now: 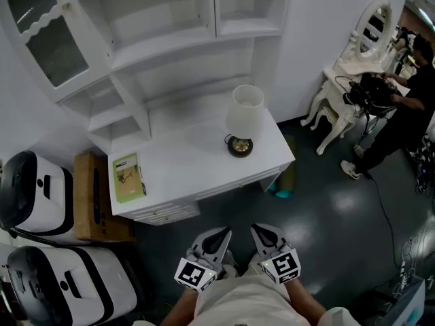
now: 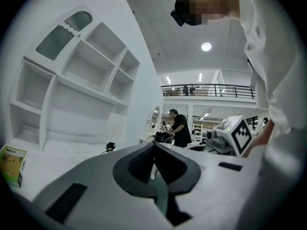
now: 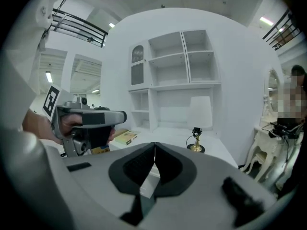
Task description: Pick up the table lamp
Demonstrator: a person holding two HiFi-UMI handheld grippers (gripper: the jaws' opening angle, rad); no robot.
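Observation:
The table lamp (image 1: 242, 117), with a white shade and a round brass base, stands upright near the right end of the white desk (image 1: 183, 158). In the right gripper view the lamp (image 3: 199, 116) shows straight ahead, well beyond the jaws. My left gripper (image 1: 216, 239) and right gripper (image 1: 264, 235) hang side by side in front of the desk, over the dark floor and apart from the lamp. Both are shut with nothing between their jaws. From the left gripper (image 2: 154, 147) only a small black part of the lamp (image 2: 110, 146) is visible on the desk.
A green book (image 1: 127, 176) lies at the desk's left end. White shelves (image 1: 170, 39) rise behind the desk. A cardboard box (image 1: 92, 199) and white-and-black machines (image 1: 37, 195) stand at the left. A person (image 1: 401, 114) works at a white dressing table (image 1: 353, 73) far right.

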